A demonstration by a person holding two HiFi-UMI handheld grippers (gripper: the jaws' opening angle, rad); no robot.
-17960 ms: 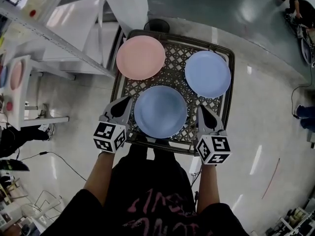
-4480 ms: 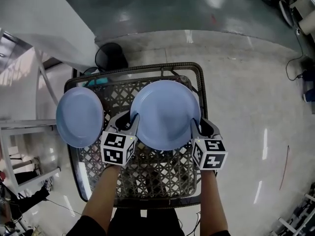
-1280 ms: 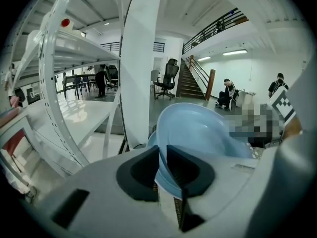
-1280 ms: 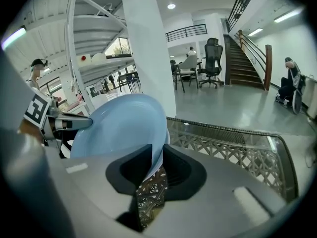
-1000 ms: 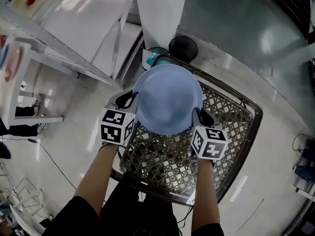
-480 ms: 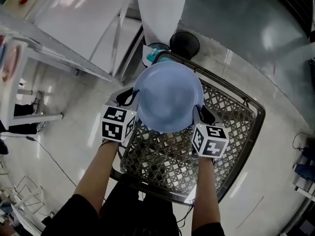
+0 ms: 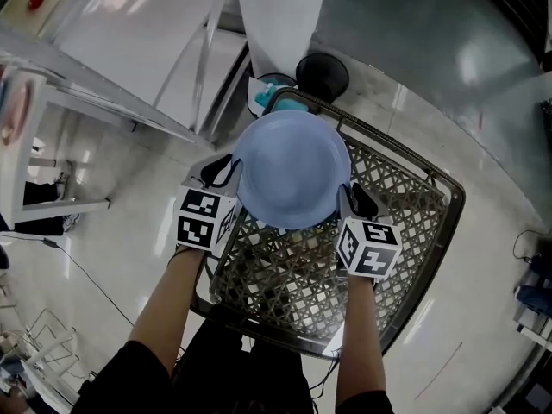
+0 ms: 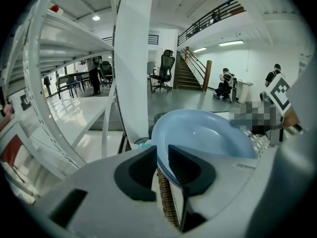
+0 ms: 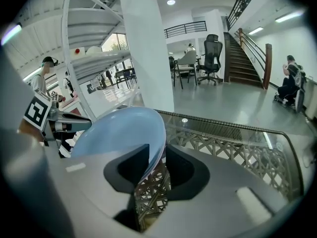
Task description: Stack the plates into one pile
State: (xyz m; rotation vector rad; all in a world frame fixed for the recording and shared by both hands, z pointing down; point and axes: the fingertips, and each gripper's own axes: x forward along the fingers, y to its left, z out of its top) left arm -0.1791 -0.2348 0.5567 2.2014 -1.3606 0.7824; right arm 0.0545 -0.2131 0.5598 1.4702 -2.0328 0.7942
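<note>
Head view: both forearms reach straight out from the bottom of the shot, roughly parallel, wrists tipped so the grippers point forward and down, marker cubes facing up. The left gripper [image 7: 226, 176] sits at the left rim of the plate [image 7: 293, 169], and the right gripper [image 7: 352, 201] sits at its right rim. The plate is blue, level and hollow side up, over the far left corner of the table [image 7: 405, 231], the lattice one. Can't tell from here whether other plates are underneath it. A white pillar [image 7: 278, 15] stands just past that corner.

Left gripper view: the left gripper [image 8: 162, 152] has its jaws parted, and they've just been opening. The plate [image 8: 208, 133] runs its rim through the gap with a sliver of space beside it, so it's not pinched. The table [image 8: 167, 202] shows its woven edge right below.

Right gripper view: same deal for the right gripper [image 9: 157, 155]. Its jaws are parted a bit wider and have also just been opening. The plate [image 9: 119, 128] slants its rim through the gap with clear room on one side. The table [image 9: 228, 143] stretches off to the right.
</note>
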